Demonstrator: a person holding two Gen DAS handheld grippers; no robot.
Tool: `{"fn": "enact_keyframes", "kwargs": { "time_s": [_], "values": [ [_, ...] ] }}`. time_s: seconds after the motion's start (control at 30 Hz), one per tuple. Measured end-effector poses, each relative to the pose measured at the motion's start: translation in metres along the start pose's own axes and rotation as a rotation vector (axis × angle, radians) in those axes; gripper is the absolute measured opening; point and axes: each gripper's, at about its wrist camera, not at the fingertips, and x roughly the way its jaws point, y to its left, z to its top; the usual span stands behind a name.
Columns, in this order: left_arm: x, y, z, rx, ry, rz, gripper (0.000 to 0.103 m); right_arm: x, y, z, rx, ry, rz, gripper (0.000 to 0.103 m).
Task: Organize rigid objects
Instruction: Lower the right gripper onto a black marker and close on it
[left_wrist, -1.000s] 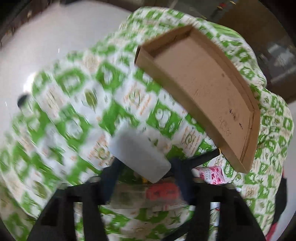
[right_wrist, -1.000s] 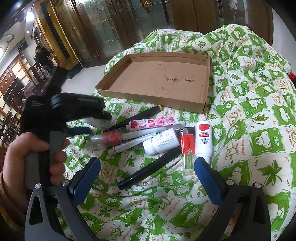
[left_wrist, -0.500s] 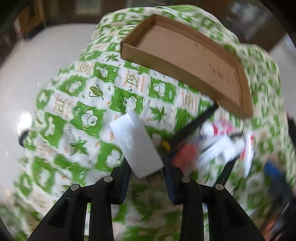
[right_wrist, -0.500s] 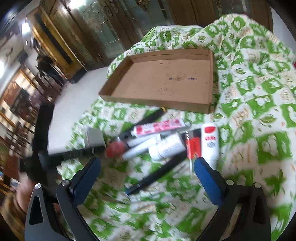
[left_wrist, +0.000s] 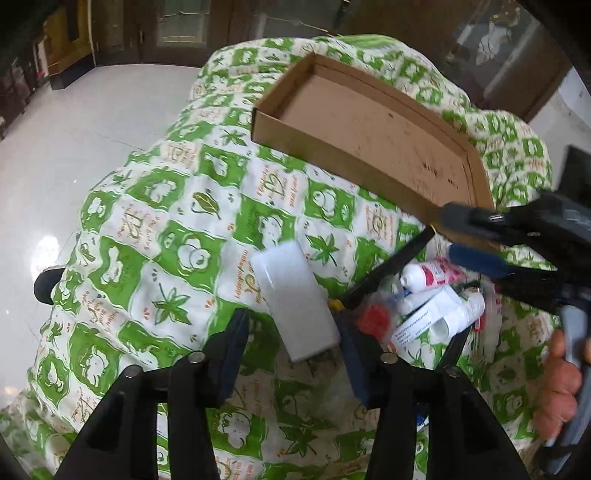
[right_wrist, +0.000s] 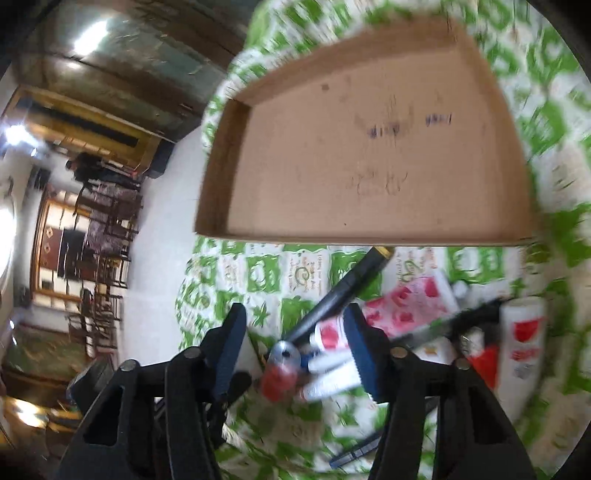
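Note:
My left gripper (left_wrist: 291, 332) has its jaws apart around a white rectangular block (left_wrist: 293, 297), which lies on the green-and-white cloth (left_wrist: 177, 206); only its right finger is near the block. A shallow empty cardboard tray (left_wrist: 373, 129) sits behind it, also in the right wrist view (right_wrist: 369, 155). My right gripper (right_wrist: 293, 332) is open, low over a pile: a black marker (right_wrist: 343, 291), a pink-and-red tube (right_wrist: 410, 299), a red-capped item (right_wrist: 277, 376) and a white bottle (right_wrist: 522, 339). The right gripper also shows in the left wrist view (left_wrist: 476, 236).
The cloth covers a rounded table that drops off to a white tiled floor (left_wrist: 55, 155) on the left. Dark wooden chairs (right_wrist: 103, 229) and furniture stand far off. A hand (left_wrist: 557, 391) holds the right gripper's handle at the right edge.
My left gripper has opened and the white block now rests on the cloth. My right gripper has swept left and down toward the pile, its jaws narrower than before.

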Motion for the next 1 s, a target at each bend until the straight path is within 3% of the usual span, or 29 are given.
{"fn": "enact_keyframes", "kwargs": {
  "time_s": [0.23, 0.27, 0.3, 0.43, 0.47, 0.53, 0.63, 0.67, 0.7, 0.8, 0.87, 0.93, 1.0],
  "values": [
    [0.001, 0.009, 0.002, -0.037, 0.000, -0.017, 0.063, 0.044, -0.002, 0.011, 0.050, 0.047, -0.048, 0.046],
    [0.001, 0.011, 0.003, -0.043, 0.000, -0.019, 0.064, 0.051, -0.002, 0.012, 0.047, 0.061, -0.051, 0.040],
    [0.002, 0.013, 0.003, -0.051, 0.001, -0.021, 0.064, 0.057, -0.002, 0.011, 0.029, 0.066, -0.070, 0.035],
    [0.001, 0.019, 0.006, -0.079, -0.022, -0.001, 0.064, 0.062, 0.002, 0.007, -0.051, 0.024, -0.096, 0.035],
    [0.000, 0.022, 0.007, -0.091, -0.028, 0.002, 0.062, 0.062, 0.001, 0.006, -0.059, 0.023, -0.090, 0.035],
    [-0.001, 0.025, 0.007, -0.101, -0.033, -0.034, 0.040, 0.062, -0.001, 0.005, -0.065, 0.028, -0.079, 0.032],
    [-0.003, 0.022, 0.006, -0.079, -0.039, -0.030, 0.036, 0.060, -0.001, -0.003, -0.091, 0.063, -0.060, 0.017],
    [-0.003, 0.020, 0.005, -0.073, -0.041, -0.030, 0.036, 0.062, -0.001, -0.006, -0.096, 0.095, -0.059, 0.003],
    [-0.004, 0.019, 0.006, -0.071, -0.043, -0.033, 0.036, 0.062, -0.002, -0.009, -0.104, 0.124, -0.087, 0.000],
    [-0.003, 0.020, 0.006, -0.079, -0.037, -0.043, 0.035, 0.066, -0.007, -0.010, -0.112, 0.110, -0.081, 0.000],
    [-0.003, 0.022, 0.006, -0.087, -0.032, -0.050, 0.035, 0.061, -0.011, -0.012, -0.050, 0.101, -0.050, 0.003],
    [0.000, 0.023, 0.005, -0.096, -0.022, -0.050, 0.038, 0.052, -0.016, -0.014, 0.015, 0.089, -0.004, 0.019],
    [0.005, 0.024, 0.006, -0.097, -0.003, -0.047, 0.043, 0.042, -0.015, -0.017, 0.058, 0.051, 0.039, 0.042]
  ]
}}
